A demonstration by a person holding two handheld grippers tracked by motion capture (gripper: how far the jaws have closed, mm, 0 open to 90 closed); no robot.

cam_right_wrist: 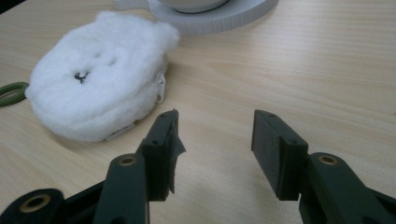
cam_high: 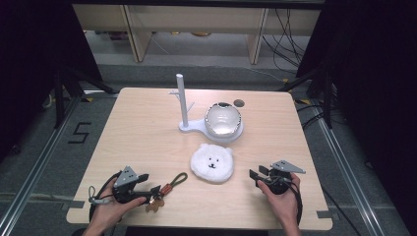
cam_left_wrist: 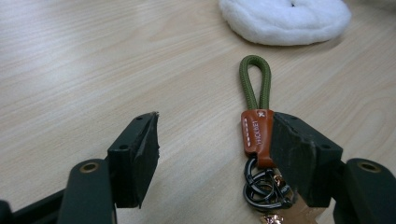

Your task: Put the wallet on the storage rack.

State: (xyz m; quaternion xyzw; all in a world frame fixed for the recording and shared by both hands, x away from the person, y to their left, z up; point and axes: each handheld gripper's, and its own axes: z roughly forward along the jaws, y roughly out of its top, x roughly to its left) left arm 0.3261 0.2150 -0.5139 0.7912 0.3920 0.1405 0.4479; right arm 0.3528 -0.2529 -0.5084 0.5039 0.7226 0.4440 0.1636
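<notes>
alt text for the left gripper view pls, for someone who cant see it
The left tool stands open low over a pale wooden table, with a keychain lying between its two black jaws, right against the right-hand one. The keychain has a green cord loop, a brown leather tab and dark metal rings. A fluffy white pouch lies beyond it at the top edge.

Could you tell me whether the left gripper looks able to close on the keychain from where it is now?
Probably yes. The left gripper stands open over the table, and the keychain lies between its jaws, its brown leather tab against the right-hand jaw. Nothing sits between the jaws but the keychain.
</notes>
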